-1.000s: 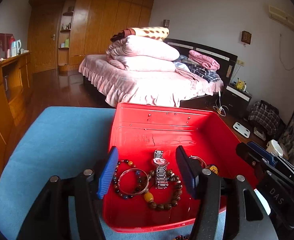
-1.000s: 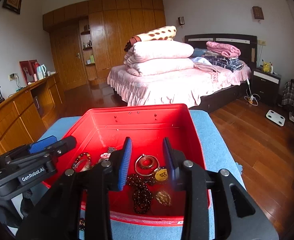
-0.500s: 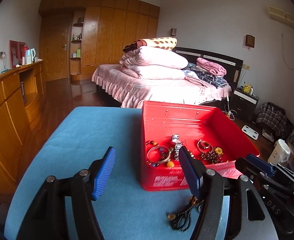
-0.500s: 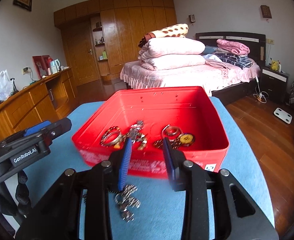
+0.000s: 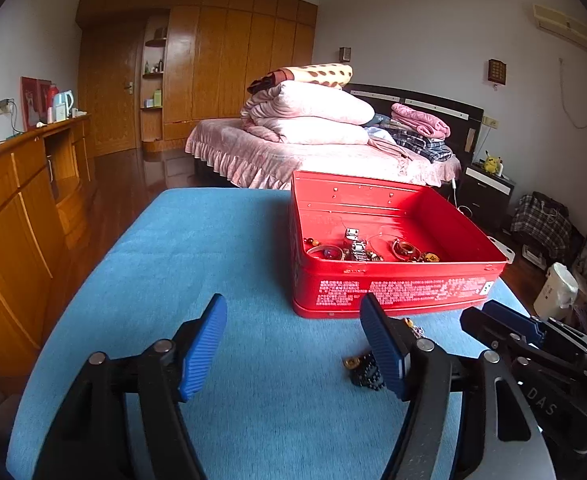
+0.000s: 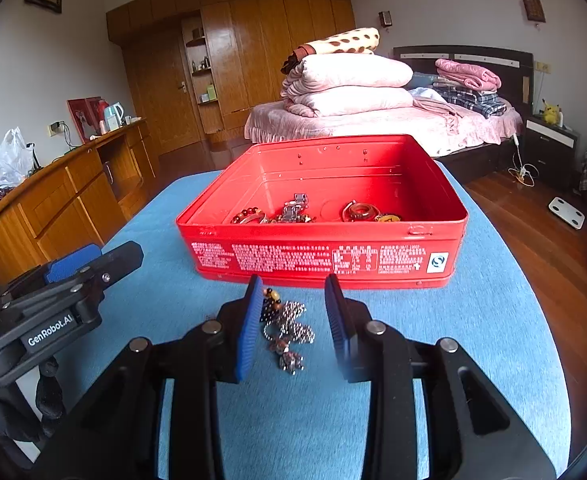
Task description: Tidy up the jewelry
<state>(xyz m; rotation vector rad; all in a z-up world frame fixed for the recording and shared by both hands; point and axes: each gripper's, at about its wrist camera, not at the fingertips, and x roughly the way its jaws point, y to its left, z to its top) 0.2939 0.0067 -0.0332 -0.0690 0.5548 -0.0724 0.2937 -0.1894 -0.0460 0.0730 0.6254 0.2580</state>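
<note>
A red metal box [image 5: 397, 292] [image 6: 321, 258] stands on the blue table and holds a watch [image 6: 293, 210], bead bracelets [image 6: 247, 216] and rings [image 6: 359, 211]. A dark bead necklace with a metal chain [image 6: 287, 330] lies on the cloth in front of the box; it also shows in the left wrist view [image 5: 367, 370]. My right gripper [image 6: 295, 326] is open, with the necklace between its fingers, low over the cloth. My left gripper [image 5: 295, 346] is open and empty, left of the necklace.
The blue cloth table [image 5: 197, 264] extends left of the box. A wooden sideboard [image 5: 17, 208] runs along the left. A bed with pink bedding [image 5: 313, 148] stands behind the table. The wood floor [image 6: 533, 216] lies to the right.
Both grippers have pulled back from over the box and dropped to the cloth in front of it. The necklace now lies between the right gripper's fingers.
</note>
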